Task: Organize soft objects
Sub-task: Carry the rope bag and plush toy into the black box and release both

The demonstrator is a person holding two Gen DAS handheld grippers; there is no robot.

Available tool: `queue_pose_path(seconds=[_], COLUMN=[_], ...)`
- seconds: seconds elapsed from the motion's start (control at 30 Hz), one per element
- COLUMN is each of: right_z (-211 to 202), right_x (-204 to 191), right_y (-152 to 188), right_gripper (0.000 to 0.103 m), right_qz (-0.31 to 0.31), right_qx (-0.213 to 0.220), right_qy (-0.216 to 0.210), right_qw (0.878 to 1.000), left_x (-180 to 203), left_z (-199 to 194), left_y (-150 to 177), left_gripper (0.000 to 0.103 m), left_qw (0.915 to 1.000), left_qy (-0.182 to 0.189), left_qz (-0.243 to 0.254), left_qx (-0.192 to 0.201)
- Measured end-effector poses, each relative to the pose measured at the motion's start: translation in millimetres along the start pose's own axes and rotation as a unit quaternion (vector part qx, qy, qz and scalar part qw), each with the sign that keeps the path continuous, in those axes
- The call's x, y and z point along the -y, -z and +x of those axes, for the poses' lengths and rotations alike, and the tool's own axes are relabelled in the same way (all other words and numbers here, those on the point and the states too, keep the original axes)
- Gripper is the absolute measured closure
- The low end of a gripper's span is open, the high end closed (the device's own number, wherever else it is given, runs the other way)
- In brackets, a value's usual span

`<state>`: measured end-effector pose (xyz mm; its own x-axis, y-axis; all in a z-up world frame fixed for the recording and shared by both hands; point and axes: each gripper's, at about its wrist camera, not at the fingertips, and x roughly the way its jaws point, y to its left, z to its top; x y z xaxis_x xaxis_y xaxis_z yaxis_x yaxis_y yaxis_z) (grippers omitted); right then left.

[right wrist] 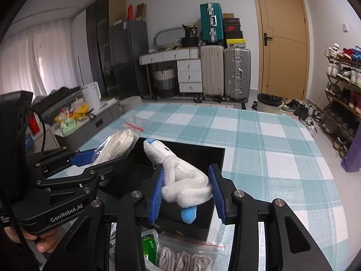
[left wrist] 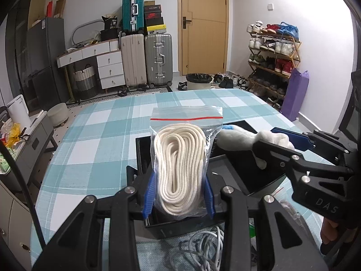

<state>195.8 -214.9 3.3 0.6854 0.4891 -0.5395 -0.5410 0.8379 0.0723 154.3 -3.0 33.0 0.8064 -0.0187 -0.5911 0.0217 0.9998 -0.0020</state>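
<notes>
The table [left wrist: 90,122] carries an open black box [left wrist: 259,176]; both loads hang over it. The left tongs [left wrist: 179,203] are clamped on a bagged rope [left wrist: 180,158], the right tongs [right wrist: 187,194] on a plush toy [right wrist: 180,176]. Judged best: lower each inside the walls, bag flat, toy beside it, then release one at a time so neither snags the rim.

Ahead of us the checked counter [right wrist: 259,135] lies bare to its far edge, with open room to the right as well. Directly below, the black box [right wrist: 216,155] stands in the way. Our two tools crowd each other over it: the left tool [left wrist: 179,194] with its rope bag [left wrist: 182,158], the right tool [right wrist: 187,194] with its plush [right wrist: 182,180]. Nearer us, a white cable [left wrist: 203,246] and another bag [right wrist: 187,257] clutter the counter.
</notes>
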Motion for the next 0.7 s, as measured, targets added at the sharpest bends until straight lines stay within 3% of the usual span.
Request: queue_pose_path(seconds=[0.47,0.7], right_z=[35.3,42.9], right_x=[-9.2,-8.3], right_y=[5.2,5.2], right_gripper=[0.064,0.063], right_qz=[-0.057,-0.057], right_qx=[-0.041,-0.067], right_qy=[0.001,-0.011], right_qw=[0.998,0.996], left_x=[5.2,4.5], left_z=[16.6,15.5], left_y=[5.9,6.4], left_gripper=[0.068,0.067], left_qw=[0.9996,0.9993], left_qy=[0.004,0.008], left_qz=[0.012,0.015], left_qx=[-0.027,-0.032])
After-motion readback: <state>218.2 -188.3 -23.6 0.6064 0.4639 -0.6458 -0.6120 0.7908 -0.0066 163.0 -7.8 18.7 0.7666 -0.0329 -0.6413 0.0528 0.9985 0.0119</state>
